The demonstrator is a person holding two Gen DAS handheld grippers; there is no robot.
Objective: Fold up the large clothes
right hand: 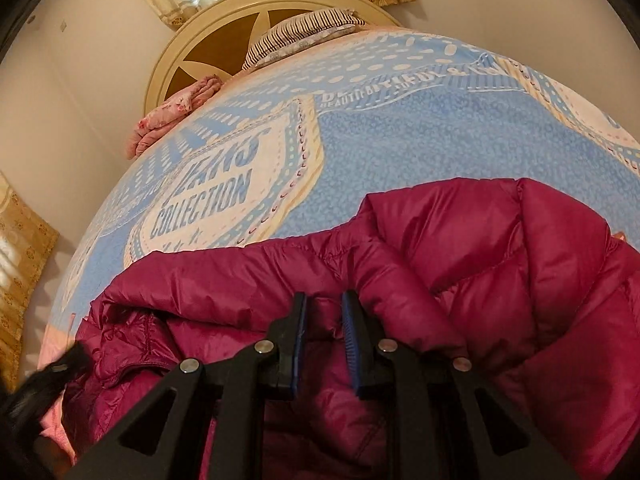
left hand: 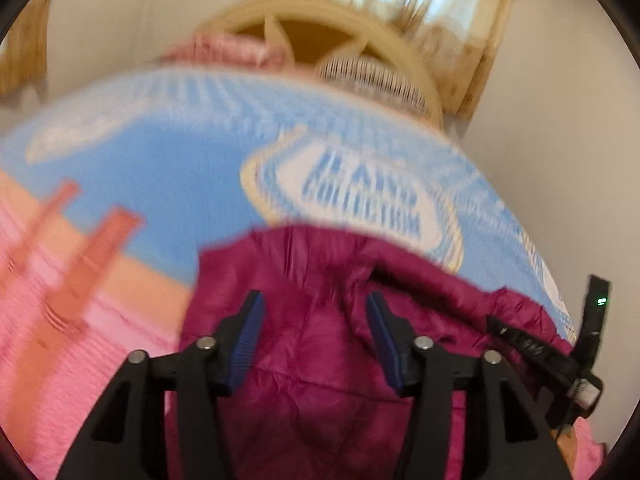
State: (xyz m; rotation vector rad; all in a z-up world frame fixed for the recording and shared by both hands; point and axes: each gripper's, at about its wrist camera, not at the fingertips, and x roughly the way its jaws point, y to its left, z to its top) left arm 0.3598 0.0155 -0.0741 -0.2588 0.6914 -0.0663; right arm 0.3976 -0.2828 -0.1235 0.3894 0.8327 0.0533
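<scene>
On the bedcover (right hand: pixel 400 136) the words "JEANS COLLECTION" can be read in a white badge, and a banner farther back shows "BEAUTIFUL". One magenta down jacket (right hand: pixel 480 248) lies crumpled on the near part of the bed. The right gripper (right hand: pixel 323 338) has its fingers narrow, with a fold of the jacket between them. The left gripper (left hand: pixel 316 334) has its fingers wide above the jacket, holding nothing. By the round headboard (right hand: pixel 224 28) lie one striped pillow (right hand: pixel 304 32) and one folded pink floral quilt (right hand: pixel 176 116).
</scene>
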